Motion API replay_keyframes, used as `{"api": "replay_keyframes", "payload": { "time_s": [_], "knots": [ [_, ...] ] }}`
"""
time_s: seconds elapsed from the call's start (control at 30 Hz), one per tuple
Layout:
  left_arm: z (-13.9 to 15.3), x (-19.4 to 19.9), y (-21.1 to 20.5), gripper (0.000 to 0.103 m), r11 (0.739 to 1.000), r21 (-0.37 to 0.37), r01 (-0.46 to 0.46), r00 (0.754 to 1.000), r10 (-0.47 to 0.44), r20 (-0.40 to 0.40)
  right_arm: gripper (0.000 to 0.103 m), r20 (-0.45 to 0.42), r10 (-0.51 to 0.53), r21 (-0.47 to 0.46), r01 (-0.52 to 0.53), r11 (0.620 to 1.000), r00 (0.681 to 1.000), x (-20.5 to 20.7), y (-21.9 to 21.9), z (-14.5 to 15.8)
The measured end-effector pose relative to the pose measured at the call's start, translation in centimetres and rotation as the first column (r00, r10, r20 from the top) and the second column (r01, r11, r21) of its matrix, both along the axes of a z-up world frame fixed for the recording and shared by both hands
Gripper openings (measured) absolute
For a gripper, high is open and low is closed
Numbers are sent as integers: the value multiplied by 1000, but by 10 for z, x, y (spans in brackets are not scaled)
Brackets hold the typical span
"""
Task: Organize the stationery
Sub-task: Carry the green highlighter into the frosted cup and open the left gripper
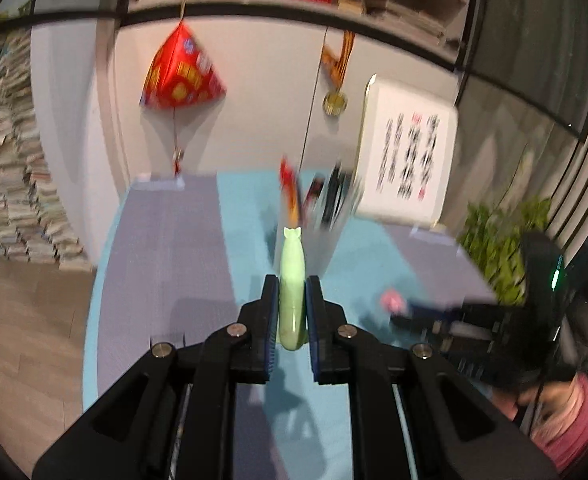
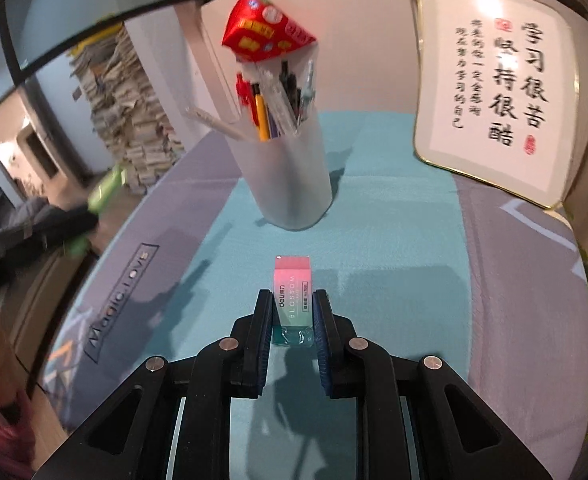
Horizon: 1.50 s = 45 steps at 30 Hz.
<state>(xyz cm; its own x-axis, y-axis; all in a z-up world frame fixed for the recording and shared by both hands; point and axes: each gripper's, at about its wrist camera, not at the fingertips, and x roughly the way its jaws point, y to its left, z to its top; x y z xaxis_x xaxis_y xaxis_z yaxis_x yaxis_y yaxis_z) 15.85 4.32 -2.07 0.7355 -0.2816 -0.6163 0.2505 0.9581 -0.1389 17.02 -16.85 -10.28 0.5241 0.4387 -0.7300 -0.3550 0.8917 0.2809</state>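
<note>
1. A teal and grey cloth covers the table, with a framed calligraphy print leaning at the back
2. The left gripper is clamped on a pale green pen, raised above the cloth
3. The right gripper is clamped on a pink-to-teal eraser, near the frosted pen holder

**What I can't make out from here**

On my left wrist view the pen cup is smeared by motion, so I can't tell one pen from another. The right gripper is a dark blur there, and the pink thing at its tip is unreadable. The green pen has its middle hidden behind my fingers. On the right wrist view the eraser is covered along both sides, and the left gripper is streaked at the frame's edge
</note>
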Motion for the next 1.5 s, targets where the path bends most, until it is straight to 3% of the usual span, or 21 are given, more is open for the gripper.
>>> {"api": "replay_keyframes", "payload": {
  "time_s": [0.13,0.27,0.5,0.83,1.5],
  "knots": [
    [28,22,-12,11,1000,-24,12,998,-10,54,21,4,-27,31,27,999,1000,-2,-1,8],
    [39,52,-23,11,997,-77,31,999,-28,42,21,34,-48,56,46,997,998,-9,-4,19],
    [23,89,-35,11,995,-102,12,1000,-12,2,21,76,-83,86,77,993,994,-18,-16,37],
    [0,100,-41,11,996,-87,37,999,-40,-30,21,81,-175,89,168,982,981,-10,-36,35],
    [-24,117,-41,11,993,-119,2,997,-11,-79,21,55,-165,108,159,981,985,-7,-35,30]
  ]
}}
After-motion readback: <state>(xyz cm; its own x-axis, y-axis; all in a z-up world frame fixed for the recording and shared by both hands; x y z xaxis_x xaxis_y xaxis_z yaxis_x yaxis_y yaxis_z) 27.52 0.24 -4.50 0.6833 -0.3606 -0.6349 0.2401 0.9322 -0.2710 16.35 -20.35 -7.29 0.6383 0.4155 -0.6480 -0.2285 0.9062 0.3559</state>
